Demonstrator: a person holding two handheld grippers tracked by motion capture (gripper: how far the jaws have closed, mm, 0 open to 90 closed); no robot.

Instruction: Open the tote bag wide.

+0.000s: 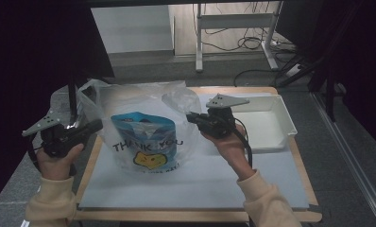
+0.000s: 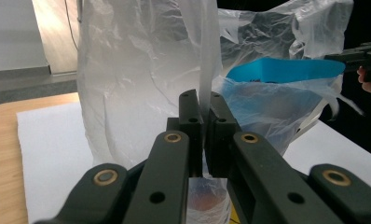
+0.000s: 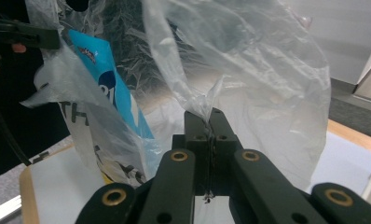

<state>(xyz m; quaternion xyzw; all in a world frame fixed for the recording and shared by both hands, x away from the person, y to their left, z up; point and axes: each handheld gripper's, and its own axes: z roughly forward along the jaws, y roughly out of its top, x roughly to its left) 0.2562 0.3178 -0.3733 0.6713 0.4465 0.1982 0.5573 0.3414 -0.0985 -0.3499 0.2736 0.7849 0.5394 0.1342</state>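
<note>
Your left gripper (image 1: 97, 126) is clamped on the bag (image 1: 143, 118)'s left handle, at centre left of the high view. Right gripper (image 1: 190, 116) is pinched shut on the right handle, centre frame. Bag stands on the white mat (image 1: 176, 189), mouth held apart, blue pouch (image 1: 146, 137) inside. White tray (image 1: 271, 123) sits at right.

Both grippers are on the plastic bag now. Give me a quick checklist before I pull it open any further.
1. Left gripper shut on bag edge: ok.
2. Right gripper shut on the opposite edge: ok.
3. Blue pouch inside the bag, upright: ok.
4. Bag bottom resting on the mat: ok.
5. Tray apart from the bag: ok.
6. Plastic tearing at the pinch points: cannot tell.
</note>
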